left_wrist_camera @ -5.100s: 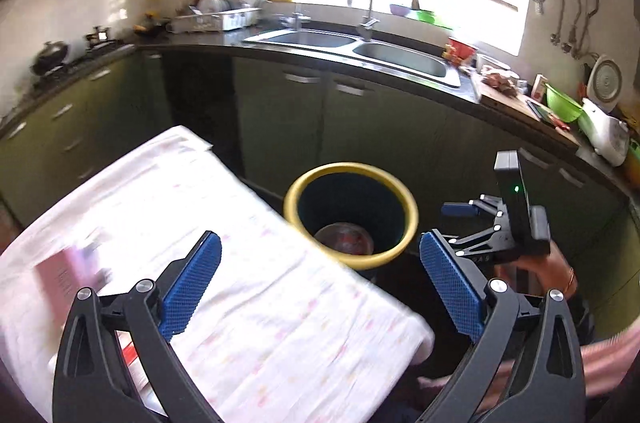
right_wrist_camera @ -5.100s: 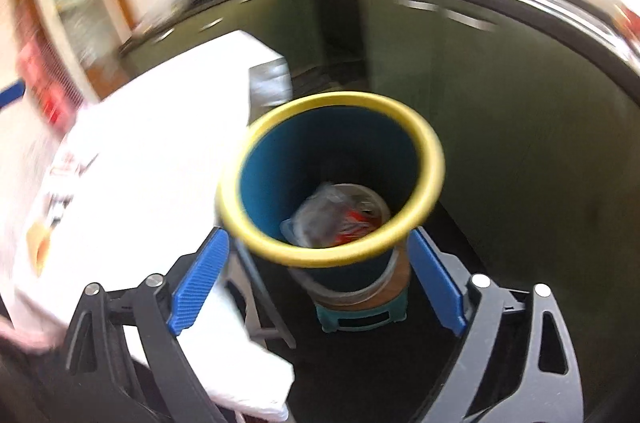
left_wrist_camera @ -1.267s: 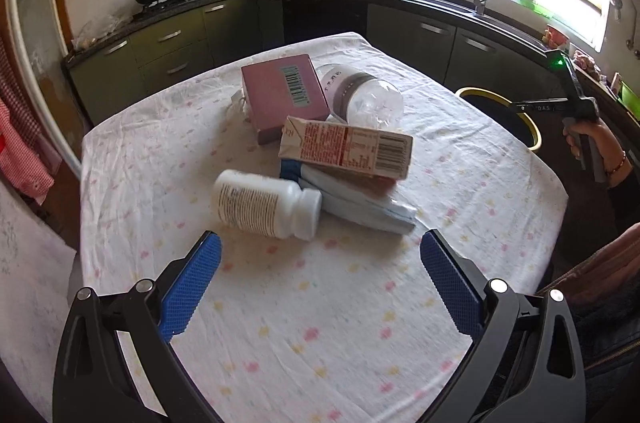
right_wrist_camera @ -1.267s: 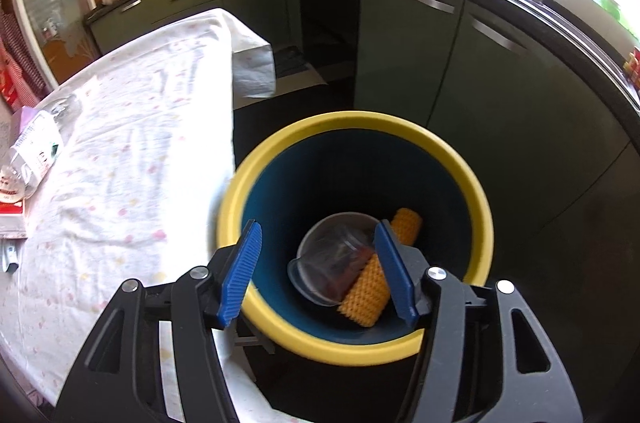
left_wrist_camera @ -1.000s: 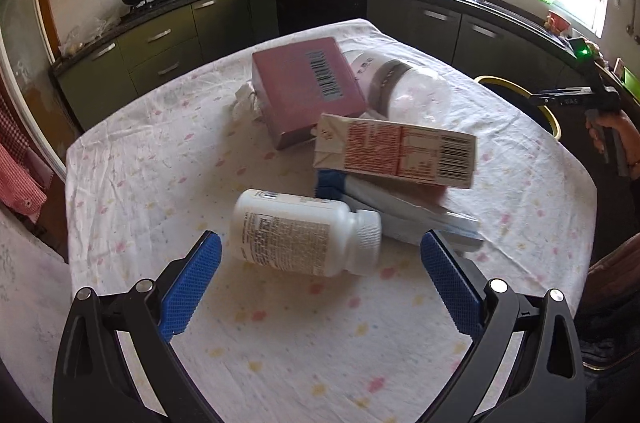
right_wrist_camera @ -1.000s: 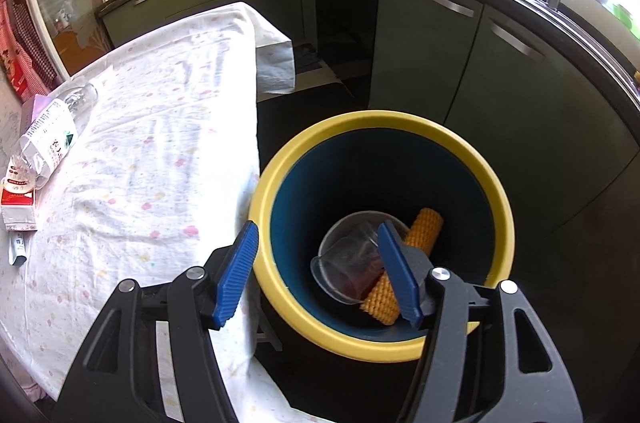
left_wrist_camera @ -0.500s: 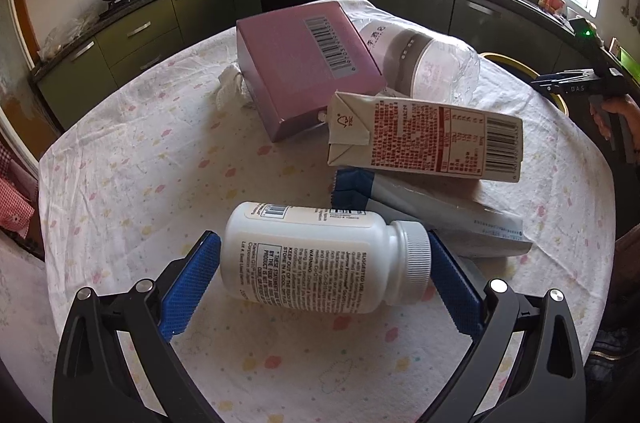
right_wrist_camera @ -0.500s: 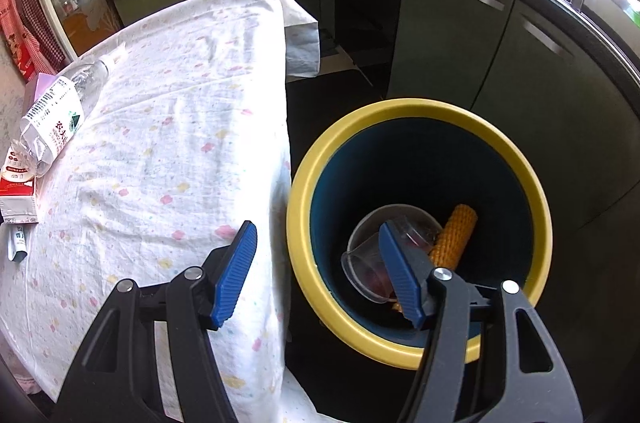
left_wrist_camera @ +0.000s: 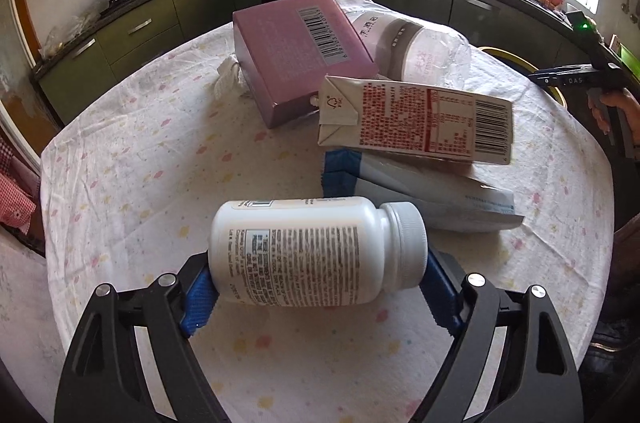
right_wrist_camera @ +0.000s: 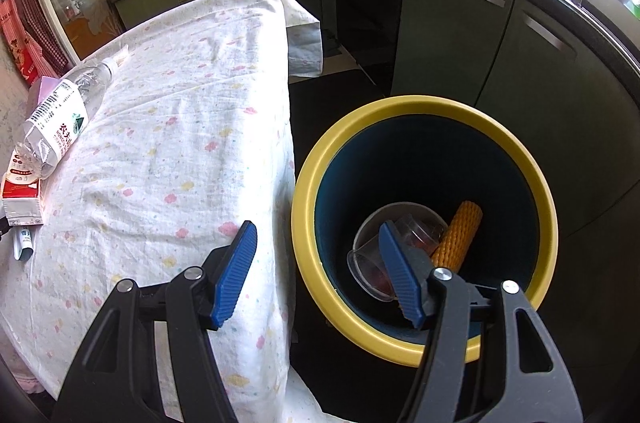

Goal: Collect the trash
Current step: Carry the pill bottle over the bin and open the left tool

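A white pill bottle (left_wrist_camera: 316, 249) lies on its side on the table, and my left gripper (left_wrist_camera: 316, 297) is shut on it, one pad at its base and one at its cap. Behind it lie a blue and white pouch (left_wrist_camera: 424, 189), a milk carton (left_wrist_camera: 416, 123), a pink box (left_wrist_camera: 300, 53) and a crushed clear bottle (left_wrist_camera: 416, 43). My right gripper (right_wrist_camera: 318, 271) is open and empty above the gap between the table and the yellow-rimmed blue bin (right_wrist_camera: 532, 191). The bin holds a corn cob (right_wrist_camera: 458, 235) and a clear cup (right_wrist_camera: 372, 263).
The table (left_wrist_camera: 160, 151) has a white flowered cloth; it also shows in the right wrist view (right_wrist_camera: 180, 143), with the clear bottle (right_wrist_camera: 60, 123) and the carton (right_wrist_camera: 22, 199) at its left edge. Dark green kitchen cabinets (right_wrist_camera: 460, 35) and a sink counter run behind.
My left gripper has moved down to the pill bottle and shut on it. My right gripper has drifted left and back from over the bin toward the table edge.
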Available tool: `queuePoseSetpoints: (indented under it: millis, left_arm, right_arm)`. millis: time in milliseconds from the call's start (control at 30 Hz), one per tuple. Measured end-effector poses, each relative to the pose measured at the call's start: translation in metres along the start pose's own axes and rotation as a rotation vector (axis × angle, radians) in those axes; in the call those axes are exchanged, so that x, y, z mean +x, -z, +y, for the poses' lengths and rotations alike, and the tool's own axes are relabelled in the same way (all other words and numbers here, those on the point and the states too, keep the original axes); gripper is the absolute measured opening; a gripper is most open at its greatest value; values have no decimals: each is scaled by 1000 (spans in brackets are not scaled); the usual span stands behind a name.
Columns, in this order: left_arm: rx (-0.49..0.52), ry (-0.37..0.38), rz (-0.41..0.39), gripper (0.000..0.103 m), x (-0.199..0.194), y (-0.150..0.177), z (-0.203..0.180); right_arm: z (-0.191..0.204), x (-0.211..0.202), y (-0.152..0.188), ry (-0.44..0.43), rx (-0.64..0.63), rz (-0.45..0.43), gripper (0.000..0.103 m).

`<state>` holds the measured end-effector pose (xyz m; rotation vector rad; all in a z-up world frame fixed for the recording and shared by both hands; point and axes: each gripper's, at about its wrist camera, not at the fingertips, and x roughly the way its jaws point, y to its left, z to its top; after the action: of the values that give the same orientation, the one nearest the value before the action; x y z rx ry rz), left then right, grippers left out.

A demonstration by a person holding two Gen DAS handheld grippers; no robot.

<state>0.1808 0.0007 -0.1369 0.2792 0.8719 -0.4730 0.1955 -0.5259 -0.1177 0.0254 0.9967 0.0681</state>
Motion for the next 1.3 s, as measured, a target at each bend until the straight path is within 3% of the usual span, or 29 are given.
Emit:
queuePoseSetpoints:
  millis: [333,633,867,1067,1300]
  left_arm:
    - [27,-27,-56,84,-60,6,-34]
    - [123,54,-100,84,-78,-35,-98]
    - [273,215,-128,84,-49,-96,-178]
    - [379,352,-136,84,2,-163,-252]
    - [367,429,-45,84,89,-230,-318]
  right_arm:
    - [-5,-5,9,-25,30,-13,60]
    - [-25,-19,20,-36,89,-58,60]
    - [-75,-46,40,14,202,-127,64]
    - [-135,-64,69,62,331,-157,64]
    - [-191,-65,103,88,471,-155,65]
